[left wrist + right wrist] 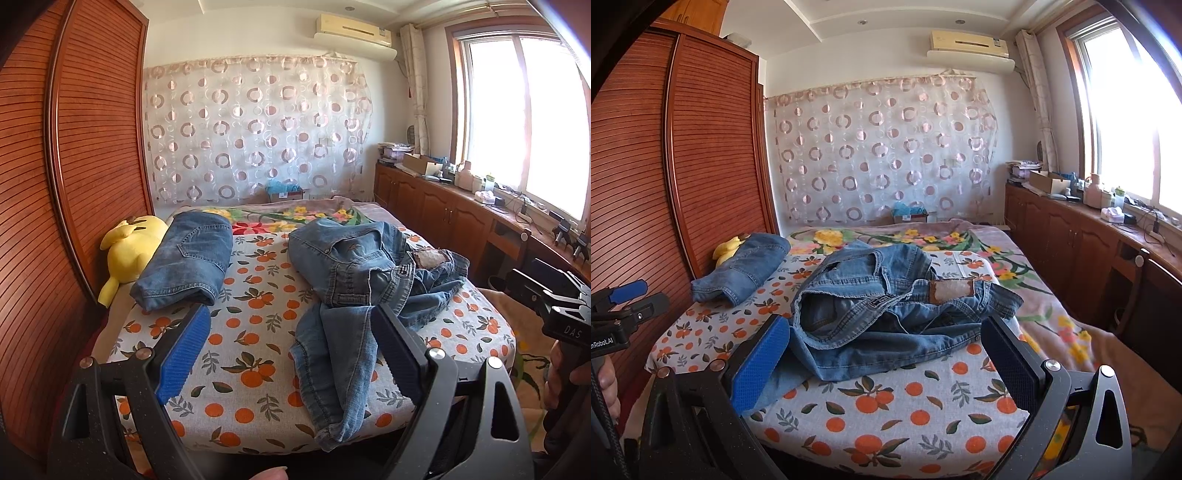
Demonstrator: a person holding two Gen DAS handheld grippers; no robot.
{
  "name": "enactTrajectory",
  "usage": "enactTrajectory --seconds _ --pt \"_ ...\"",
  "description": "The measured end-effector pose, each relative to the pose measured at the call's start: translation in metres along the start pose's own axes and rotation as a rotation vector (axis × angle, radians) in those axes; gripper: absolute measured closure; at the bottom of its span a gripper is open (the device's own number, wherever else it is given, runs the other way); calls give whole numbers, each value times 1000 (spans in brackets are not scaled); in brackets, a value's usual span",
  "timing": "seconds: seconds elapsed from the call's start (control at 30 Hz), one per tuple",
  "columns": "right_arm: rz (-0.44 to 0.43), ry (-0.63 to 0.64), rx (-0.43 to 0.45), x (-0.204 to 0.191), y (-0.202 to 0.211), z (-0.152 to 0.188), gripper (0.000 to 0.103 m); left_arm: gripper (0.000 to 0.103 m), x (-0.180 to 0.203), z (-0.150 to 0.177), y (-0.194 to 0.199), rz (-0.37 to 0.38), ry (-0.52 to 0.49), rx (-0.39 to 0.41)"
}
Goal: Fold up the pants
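Both claws are seen spread wide and empty, the left gripper [291, 354] and right gripper [886, 358] held just short of the crumpled jeans [362, 280] on the orange-print sheet [251, 332]. Only the left wrist view shows one leg trailing toward the near bed edge. Beyond the jeans, folded jeans [188, 266], a yellow plush [129, 247] and a circle-patterned curtain [255, 125] are seen.

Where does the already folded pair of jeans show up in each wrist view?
Left wrist: the folded jeans lie upper left of centre on the orange-print sheet, right beside the yellow plush toy.
Right wrist: the folded jeans sit at left, mid-height, mostly hiding the plush toy.
Shared landmark: the crumpled jeans, lying to the right of the folded pair in both views.
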State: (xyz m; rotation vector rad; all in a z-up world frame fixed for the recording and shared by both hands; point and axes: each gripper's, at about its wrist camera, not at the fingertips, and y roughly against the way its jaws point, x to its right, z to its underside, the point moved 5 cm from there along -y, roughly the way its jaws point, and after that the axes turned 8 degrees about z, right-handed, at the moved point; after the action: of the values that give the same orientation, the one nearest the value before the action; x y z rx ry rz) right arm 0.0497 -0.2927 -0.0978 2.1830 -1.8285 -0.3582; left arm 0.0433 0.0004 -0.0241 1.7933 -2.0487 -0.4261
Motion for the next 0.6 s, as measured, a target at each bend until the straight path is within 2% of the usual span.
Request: enactTrajectory --seconds 0.6 --pt "-1 -3 3 1 1 0 0 14 0 0 1 -1 -3 4"
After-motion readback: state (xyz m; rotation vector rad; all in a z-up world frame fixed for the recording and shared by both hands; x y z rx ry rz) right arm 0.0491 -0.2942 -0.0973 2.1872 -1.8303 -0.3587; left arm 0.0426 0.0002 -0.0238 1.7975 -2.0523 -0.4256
